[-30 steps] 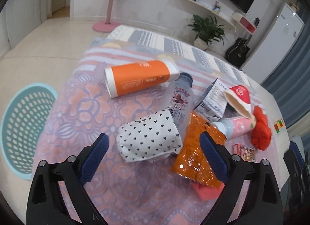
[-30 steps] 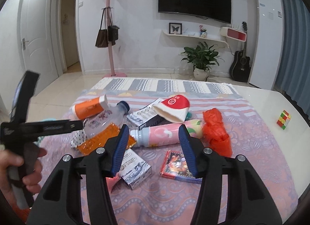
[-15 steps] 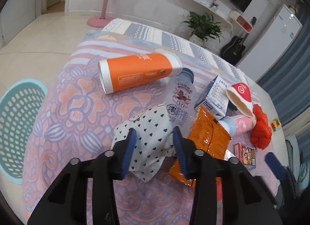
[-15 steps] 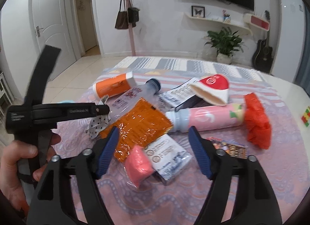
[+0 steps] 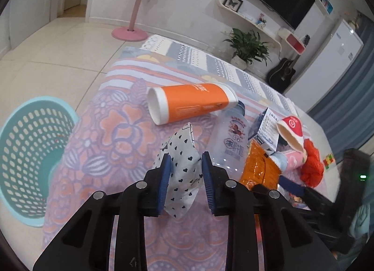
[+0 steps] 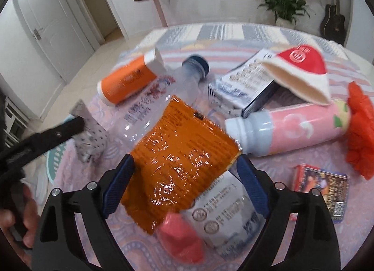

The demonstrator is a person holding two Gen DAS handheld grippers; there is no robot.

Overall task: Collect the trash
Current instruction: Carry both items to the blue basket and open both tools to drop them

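My left gripper [image 5: 185, 172] is shut on a white paper bag with black hearts [image 5: 183, 165] and holds it lifted above the patterned tablecloth [image 5: 112, 135]; the bag also shows in the right wrist view [image 6: 90, 141]. My right gripper [image 6: 184, 177] is open, its jaws on either side of an orange foil snack bag [image 6: 180, 151] lying on the table. A teal perforated trash basket [image 5: 30, 144] stands on the floor left of the table.
On the table lie an orange tube [image 5: 189, 105], a clear bottle [image 5: 230, 144], a pink bottle [image 6: 296, 128], a red-and-white paper cup [image 6: 301, 70], cartons [image 6: 243, 84], a white packet [image 6: 224, 212], a pink lump [image 6: 180, 236], a red bag [image 6: 360, 130] and a small card box [image 6: 320, 189].
My left gripper closed on the heart-patterned bag and lifted it off the table. My right gripper moved forward and down and opened wider around the orange snack bag.
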